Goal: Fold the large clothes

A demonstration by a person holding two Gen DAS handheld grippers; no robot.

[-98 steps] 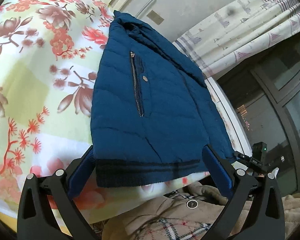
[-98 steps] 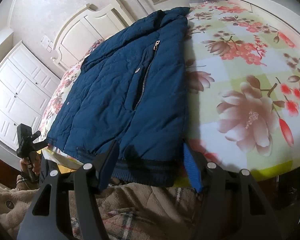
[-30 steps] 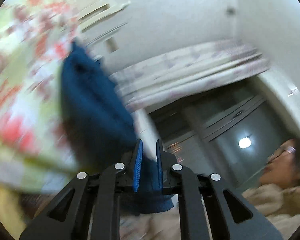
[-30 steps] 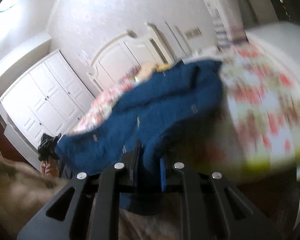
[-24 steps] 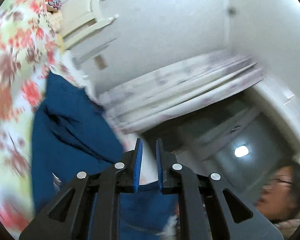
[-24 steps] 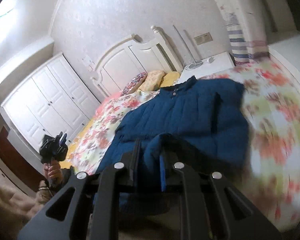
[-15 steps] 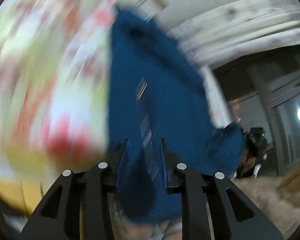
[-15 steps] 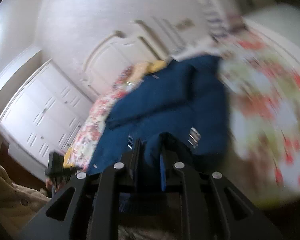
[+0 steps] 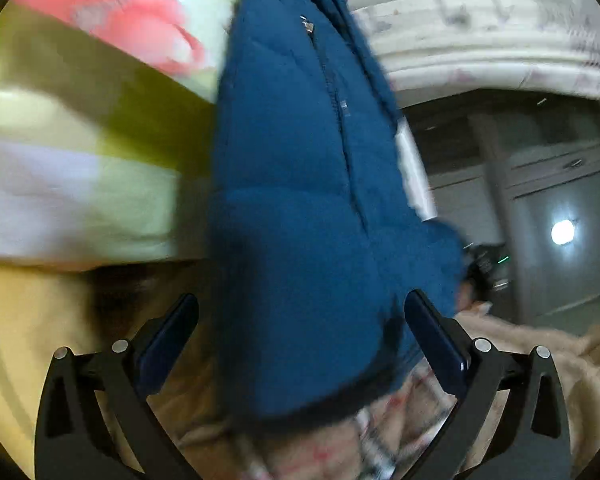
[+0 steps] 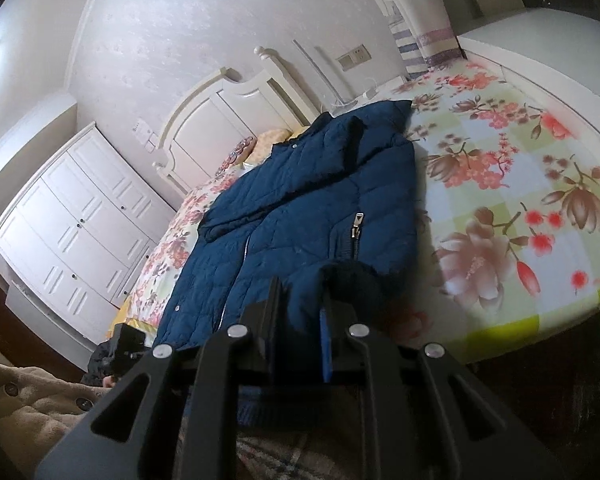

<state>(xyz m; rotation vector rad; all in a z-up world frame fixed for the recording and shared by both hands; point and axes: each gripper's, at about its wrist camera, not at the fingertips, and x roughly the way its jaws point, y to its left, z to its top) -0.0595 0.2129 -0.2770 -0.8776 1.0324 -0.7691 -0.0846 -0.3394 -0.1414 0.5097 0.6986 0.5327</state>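
Note:
A dark blue quilted jacket [image 10: 300,200] lies lengthwise on the bed, collar toward the headboard and hem at the near edge. My right gripper [image 10: 300,292] is shut on a bunched fold of the hem. In the left wrist view the jacket [image 9: 300,160] hangs over the bed edge, blurred. My left gripper [image 9: 300,304] has its jaws opening wide, with the hem loose between them and neither pad pressing on it. The left gripper [image 10: 126,346] also shows small at the jacket's far hem corner.
The floral sheet [image 10: 520,184] covers the bed, with bare sheet to the right of the jacket. A white headboard [image 10: 228,120] and wardrobe [image 10: 68,220] stand behind. A person's beige coat [image 10: 28,408] is close below. Curtains [image 9: 500,60] hang beyond the bed.
My left gripper went from shut on the hem to wide open and dropped toward the bed edge. The right gripper kept its grip and sank a little. The jacket settled flat.

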